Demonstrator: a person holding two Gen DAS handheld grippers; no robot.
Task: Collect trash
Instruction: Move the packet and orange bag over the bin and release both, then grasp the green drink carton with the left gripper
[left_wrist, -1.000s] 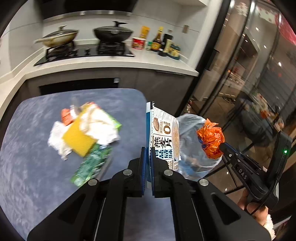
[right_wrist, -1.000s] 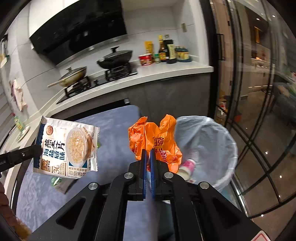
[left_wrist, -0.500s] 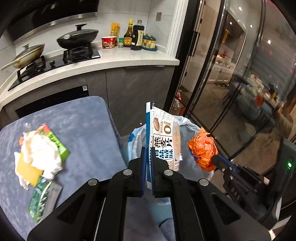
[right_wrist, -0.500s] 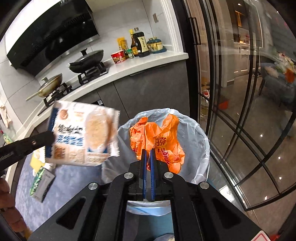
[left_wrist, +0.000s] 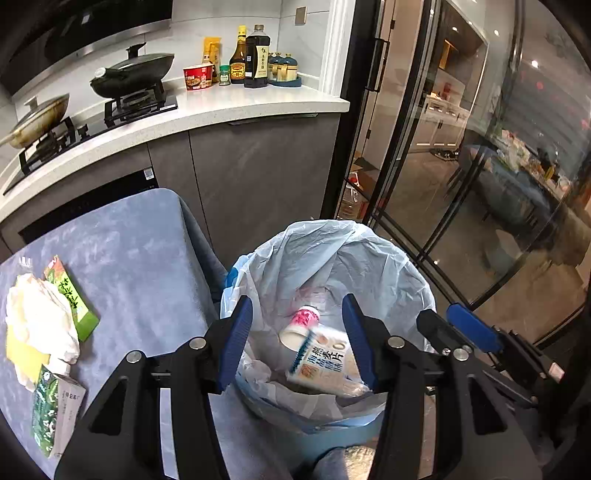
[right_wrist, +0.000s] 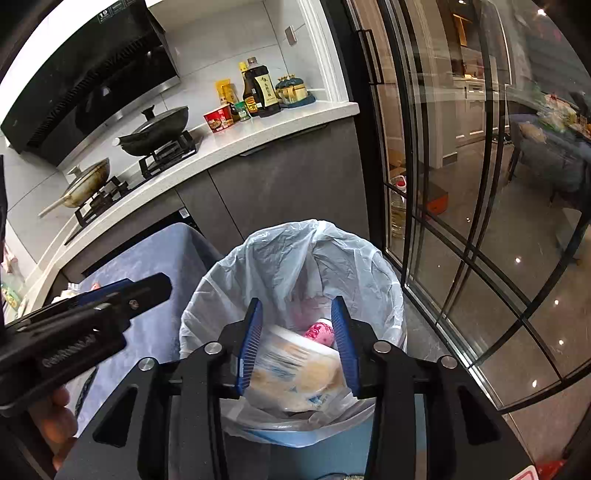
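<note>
1. The left gripper (left_wrist: 297, 341) hangs over the trash bin (left_wrist: 369, 258), jaws spread wide, nothing between them.
2. The right gripper (right_wrist: 297, 343) is spread wide too, poised above the same bin (right_wrist: 295, 254), jaws empty.
3. Down in the bin's pale liner lies the oatmeal packet (left_wrist: 323, 363), blurred in the right wrist view (right_wrist: 295, 376).
4. Just beyond the packet sits a small white cup with a pink print (left_wrist: 301, 325), tipped on its side.
5. On the blue-grey bench (left_wrist: 140, 266) to the left, more trash waits: a crumpled white tissue (left_wrist: 40, 321) over a yellow piece (left_wrist: 22, 354), a green box (left_wrist: 72, 295) at the far side, and a green packet (left_wrist: 55, 410) nearest.
6. The right gripper's blue-tipped finger (left_wrist: 469, 326) shows at the bin's right edge.
</note>
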